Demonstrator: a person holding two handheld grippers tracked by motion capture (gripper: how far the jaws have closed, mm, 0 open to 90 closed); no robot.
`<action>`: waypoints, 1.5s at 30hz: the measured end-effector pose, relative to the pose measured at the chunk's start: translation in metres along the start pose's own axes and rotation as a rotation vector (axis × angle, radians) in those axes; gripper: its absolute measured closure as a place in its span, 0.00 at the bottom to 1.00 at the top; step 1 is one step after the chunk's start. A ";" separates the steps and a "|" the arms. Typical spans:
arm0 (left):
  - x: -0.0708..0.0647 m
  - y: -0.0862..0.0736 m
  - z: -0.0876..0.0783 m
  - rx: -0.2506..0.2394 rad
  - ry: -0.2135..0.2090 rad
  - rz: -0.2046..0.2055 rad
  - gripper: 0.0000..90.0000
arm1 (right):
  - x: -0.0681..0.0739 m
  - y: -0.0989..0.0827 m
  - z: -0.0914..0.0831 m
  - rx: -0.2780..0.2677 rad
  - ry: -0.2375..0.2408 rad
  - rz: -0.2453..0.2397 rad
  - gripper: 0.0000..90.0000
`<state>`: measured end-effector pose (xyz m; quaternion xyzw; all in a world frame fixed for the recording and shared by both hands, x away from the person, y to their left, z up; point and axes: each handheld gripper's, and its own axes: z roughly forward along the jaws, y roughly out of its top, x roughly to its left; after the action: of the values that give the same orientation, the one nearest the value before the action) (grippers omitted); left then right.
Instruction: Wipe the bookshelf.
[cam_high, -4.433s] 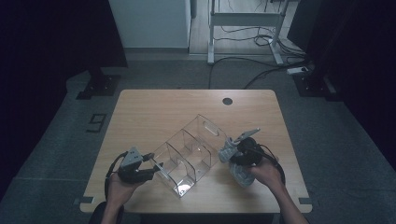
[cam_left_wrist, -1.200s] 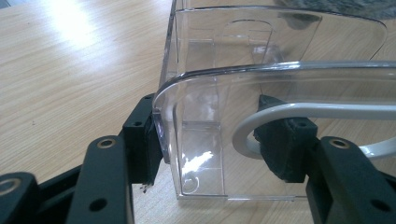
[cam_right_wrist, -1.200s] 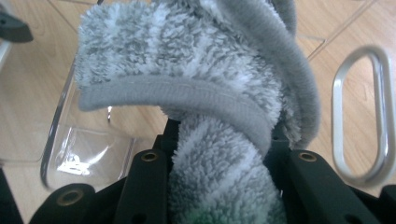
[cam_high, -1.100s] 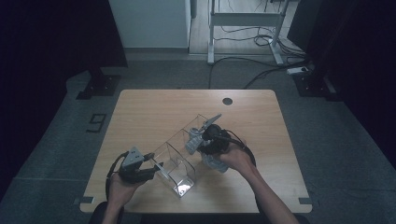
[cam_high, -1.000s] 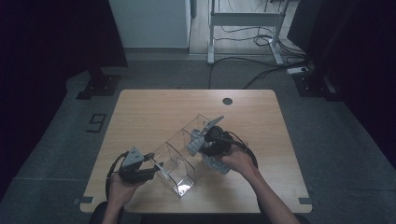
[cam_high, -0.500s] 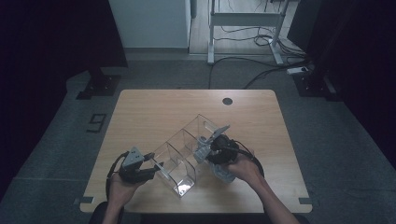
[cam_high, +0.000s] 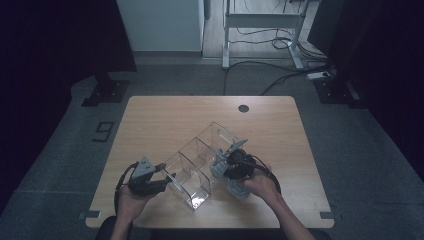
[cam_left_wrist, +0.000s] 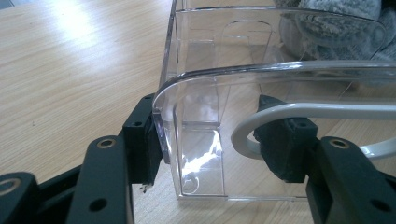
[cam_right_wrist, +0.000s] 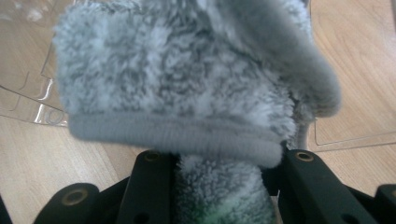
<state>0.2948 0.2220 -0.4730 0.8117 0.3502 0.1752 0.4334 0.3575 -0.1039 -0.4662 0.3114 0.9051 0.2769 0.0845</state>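
Right gripper (cam_high: 220, 162): jaws clamped on a grey fleecy sock (cam_right_wrist: 187, 93), bunched between them in the right gripper view; the jaws have just been closing on it. In the high view this gripper sits at the right side of the clear divided organiser (cam_high: 200, 155), over its middle compartment.

Left gripper (cam_high: 167, 180): jaws about half spread, gripping the organiser's near-left wall. The left gripper view shows one pad outside the curved clear wall (cam_left_wrist: 187, 121) and the other inside it (a white cable (cam_left_wrist: 317, 112) loops over the inside jaw).

The organiser lies diagonally on a light wooden table (cam_high: 165, 120), whose far edge carries a round dark grommet hole (cam_high: 243, 108). Around the table: grey carpet (cam_high: 75, 145) with a marker reading "9" (cam_high: 103, 132), a white cabinet (cam_high: 160, 25), a desk frame (cam_high: 260, 30) with cables (cam_high: 270, 80), and dark surroundings.

The high view supplies the layout and both hands. The right gripper view supplies the sock's pile and ribbed cuff; the left gripper view supplies pad contact on the wall, with the sock (cam_left_wrist: 327, 23) seen through the plastic.
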 end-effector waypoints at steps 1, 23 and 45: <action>0.000 0.000 0.000 0.000 0.000 -0.001 0.49 | 0.000 -0.001 0.001 0.001 0.001 0.000 0.72; 0.001 0.000 0.003 -0.015 0.004 -0.009 0.48 | -0.003 -0.026 0.043 0.094 -0.016 0.011 0.72; 0.004 -0.002 -0.005 -0.022 -0.022 0.003 0.49 | -0.002 -0.032 -0.011 0.006 0.027 0.015 0.72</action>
<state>0.2936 0.2283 -0.4719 0.8092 0.3422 0.1710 0.4460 0.3391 -0.1312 -0.4747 0.3148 0.9047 0.2788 0.0692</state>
